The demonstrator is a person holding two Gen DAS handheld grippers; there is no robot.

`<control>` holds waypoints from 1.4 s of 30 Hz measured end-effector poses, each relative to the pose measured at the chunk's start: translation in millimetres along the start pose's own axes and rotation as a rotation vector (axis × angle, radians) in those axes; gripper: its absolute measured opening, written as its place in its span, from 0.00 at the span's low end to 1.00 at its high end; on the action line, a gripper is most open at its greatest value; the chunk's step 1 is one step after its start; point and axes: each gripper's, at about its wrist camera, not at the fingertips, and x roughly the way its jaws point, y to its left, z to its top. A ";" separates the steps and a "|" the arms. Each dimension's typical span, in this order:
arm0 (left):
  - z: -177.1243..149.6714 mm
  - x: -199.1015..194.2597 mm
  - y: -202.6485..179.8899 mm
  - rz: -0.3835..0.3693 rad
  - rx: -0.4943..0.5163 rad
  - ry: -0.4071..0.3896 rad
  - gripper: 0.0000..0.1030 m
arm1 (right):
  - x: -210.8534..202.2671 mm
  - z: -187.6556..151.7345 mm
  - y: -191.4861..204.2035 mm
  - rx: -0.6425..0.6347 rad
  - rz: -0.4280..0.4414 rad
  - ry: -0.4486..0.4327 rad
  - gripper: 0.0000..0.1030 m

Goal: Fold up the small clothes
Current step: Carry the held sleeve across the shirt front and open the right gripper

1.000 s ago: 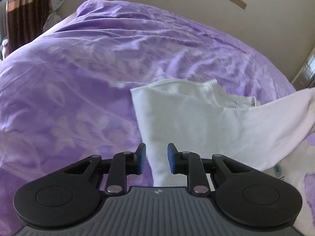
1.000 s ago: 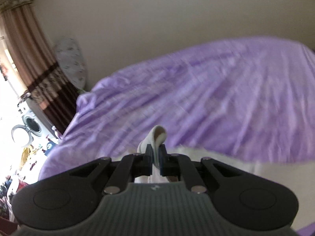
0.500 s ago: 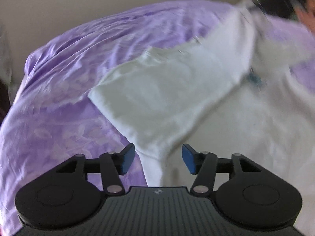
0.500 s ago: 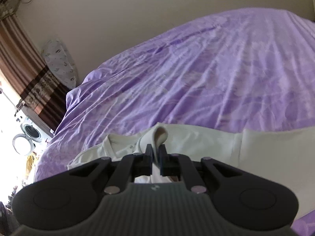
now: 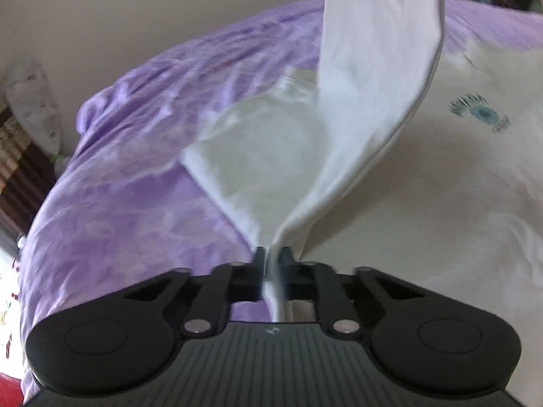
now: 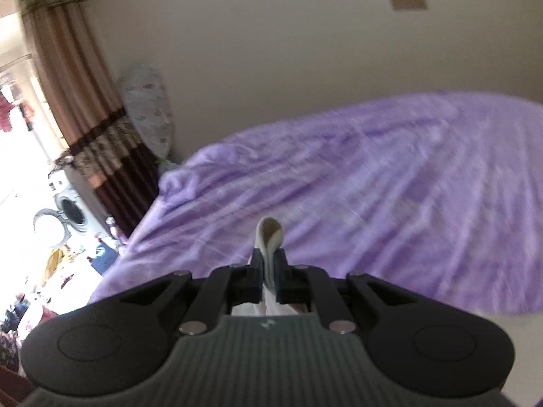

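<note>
Now your left hand-held gripper and right hand-held gripper each pinch an edge of the white cotton shirt lifted off the purple patterned bed, so next lay that flap evenly across.

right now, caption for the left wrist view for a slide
Left claw shut on a lifted edge of the white shirt spread over the purple bedsheet.

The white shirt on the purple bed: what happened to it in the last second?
The left gripper, open beside the white shirt a second ago, has closed on its edge and lifted it, so a flap now rises off the purple bedspread. The right gripper stays shut on its own pinch of shirt.
</note>
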 end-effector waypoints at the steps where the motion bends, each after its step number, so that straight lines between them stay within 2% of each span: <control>1: -2.2 -3.0 6.6 0.017 -0.026 -0.008 0.03 | -1.5 7.1 12.8 -0.008 0.025 -0.011 0.01; 6: -23.4 -15.0 57.2 0.062 -0.253 0.006 0.00 | -23.4 30.5 67.5 -0.023 0.191 -0.088 0.01; 7: -29.0 -14.8 65.8 0.071 -0.286 0.019 0.00 | -28.2 30.0 72.6 -0.029 0.202 -0.096 0.01; 10: -47.6 -9.9 88.6 0.012 -0.399 0.071 0.00 | -33.5 13.4 71.8 -0.045 0.172 -0.073 0.01; 15: -54.1 -16.4 101.3 -0.103 -0.442 0.071 0.00 | -29.2 -45.3 -2.4 0.088 0.067 0.022 0.01; 18: -43.6 -16.0 105.7 -0.138 -0.464 0.077 0.02 | -34.0 -83.4 -62.2 0.165 -0.020 0.062 0.01; 20: -29.3 -7.5 112.1 -0.161 -0.515 0.078 0.04 | -28.7 -108.1 -98.3 0.224 -0.074 0.092 0.01; 21: -23.3 -3.3 115.1 -0.166 -0.545 0.072 0.08 | -22.3 -118.4 -114.6 0.258 -0.087 0.116 0.01; 22: -15.5 2.4 119.2 -0.183 -0.581 0.067 0.16 | -15.6 -129.8 -129.5 0.298 -0.104 0.136 0.01; 25: 7.2 24.0 131.4 -0.235 -0.700 0.043 0.32 | -2.5 -151.4 -150.9 0.349 -0.125 0.156 0.01; 27: 22.5 44.3 134.8 -0.256 -0.747 0.050 0.40 | 2.8 -157.2 -154.7 0.348 -0.115 0.157 0.01; 32: 38.7 98.0 131.2 -0.242 -0.820 0.105 0.43 | 10.7 -154.9 -149.8 0.292 -0.074 0.143 0.01; 33: 37.7 105.5 131.3 -0.242 -0.844 0.106 0.43 | 11.6 -154.5 -149.2 0.287 -0.068 0.142 0.01; 35: 34.0 114.8 131.2 -0.279 -0.894 0.096 0.19 | 16.4 -151.1 -147.7 0.281 -0.069 0.145 0.01; 36: 34.2 115.8 131.4 -0.306 -0.899 0.083 0.03 | 16.2 -151.1 -147.8 0.277 -0.070 0.145 0.01; 39: 36.8 101.6 136.9 -0.330 -0.895 0.002 0.03 | 14.3 -151.6 -149.3 0.259 -0.078 0.141 0.01; 42: 33.7 76.4 151.3 -0.364 -0.880 -0.090 0.02 | 1.9 -146.7 -146.1 0.240 -0.027 0.085 0.01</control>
